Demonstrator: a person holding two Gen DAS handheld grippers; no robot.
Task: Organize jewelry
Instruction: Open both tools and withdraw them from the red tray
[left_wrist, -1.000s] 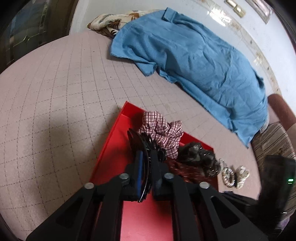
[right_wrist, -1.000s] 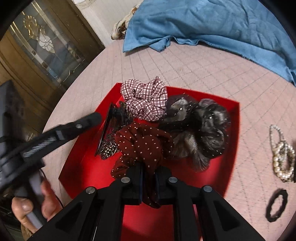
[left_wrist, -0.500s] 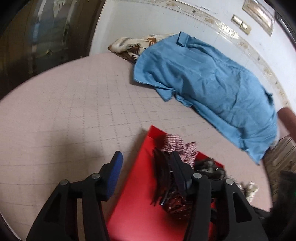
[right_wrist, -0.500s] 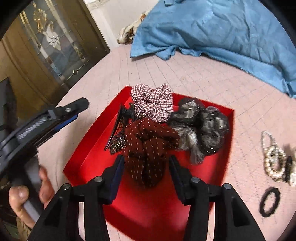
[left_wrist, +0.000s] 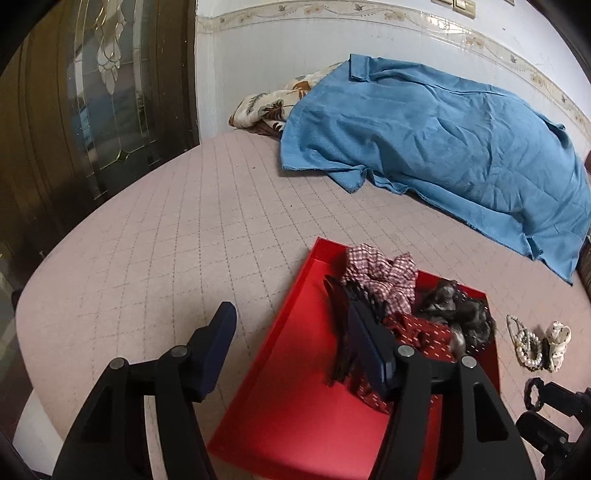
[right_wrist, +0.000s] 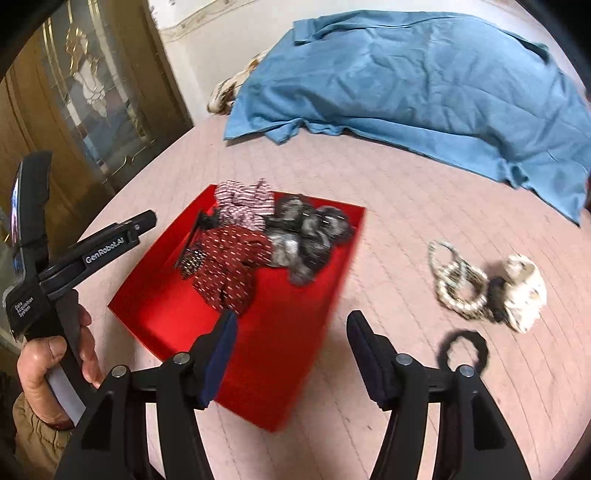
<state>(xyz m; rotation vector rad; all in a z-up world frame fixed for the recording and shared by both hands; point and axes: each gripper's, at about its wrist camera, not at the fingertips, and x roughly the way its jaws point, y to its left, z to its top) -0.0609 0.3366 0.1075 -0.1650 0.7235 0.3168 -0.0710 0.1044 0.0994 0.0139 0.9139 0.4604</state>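
A red tray (left_wrist: 295, 369) (right_wrist: 280, 332) lies on the pink quilted bed. It holds a checked scrunchie (left_wrist: 380, 273), a dark red dotted scrunchie (right_wrist: 229, 262), a dark grey scrunchie (right_wrist: 306, 232) and a black hair clip (left_wrist: 343, 314). To its right on the bed lie pearl bracelets (right_wrist: 458, 280), a cream scrunchie (right_wrist: 524, 291) and a black hair tie (right_wrist: 463, 347). My left gripper (left_wrist: 291, 321) hangs over the tray's left edge, jaws opening, nothing between them. My right gripper (right_wrist: 291, 325) is above the tray's near right corner, jaws also opening and empty.
A crumpled blue cloth (left_wrist: 443, 147) covers the far side of the bed, with a patterned pillow (left_wrist: 266, 107) under it. A wooden door with leaded glass (left_wrist: 92, 110) stands to the left. A hand (right_wrist: 55, 354) holds the left gripper's handle at the bed's left edge.
Both grippers were shut, the left on the hair clip, the right on the dotted scrunchie. Both have opened and drawn back and up. The right view has swung right, towards the bracelets.
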